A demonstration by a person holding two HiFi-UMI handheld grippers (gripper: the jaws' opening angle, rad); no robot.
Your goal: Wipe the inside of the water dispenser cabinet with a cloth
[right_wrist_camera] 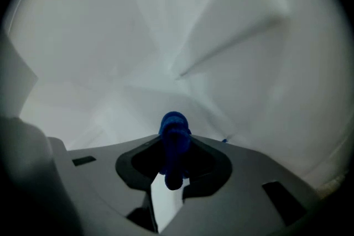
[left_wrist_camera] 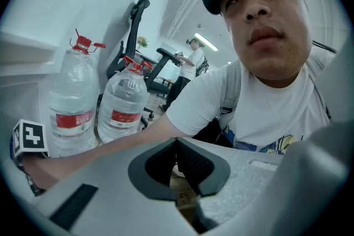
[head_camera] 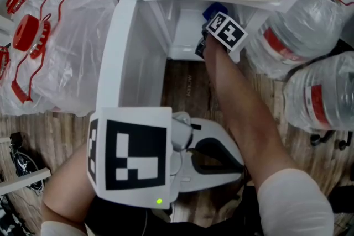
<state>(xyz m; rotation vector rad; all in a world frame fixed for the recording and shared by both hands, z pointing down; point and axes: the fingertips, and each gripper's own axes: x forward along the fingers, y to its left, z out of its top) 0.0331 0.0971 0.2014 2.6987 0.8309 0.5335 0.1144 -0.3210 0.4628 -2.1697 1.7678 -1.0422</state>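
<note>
Blue cloth [right_wrist_camera: 175,138] in right tongs [right_wrist_camera: 172,167] sits inside cabinet [head_camera: 131,61].

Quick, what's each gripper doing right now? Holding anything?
Left gripper: shut, holding nothing.
Right gripper: shut on the blue cloth, inside the white cabinet.

The right gripper [right_wrist_camera: 175,158] has its jaws closed on a bunched blue cloth [right_wrist_camera: 175,143]. Beyond it, white cabinet walls [right_wrist_camera: 138,36] meet in a corner.
</note>
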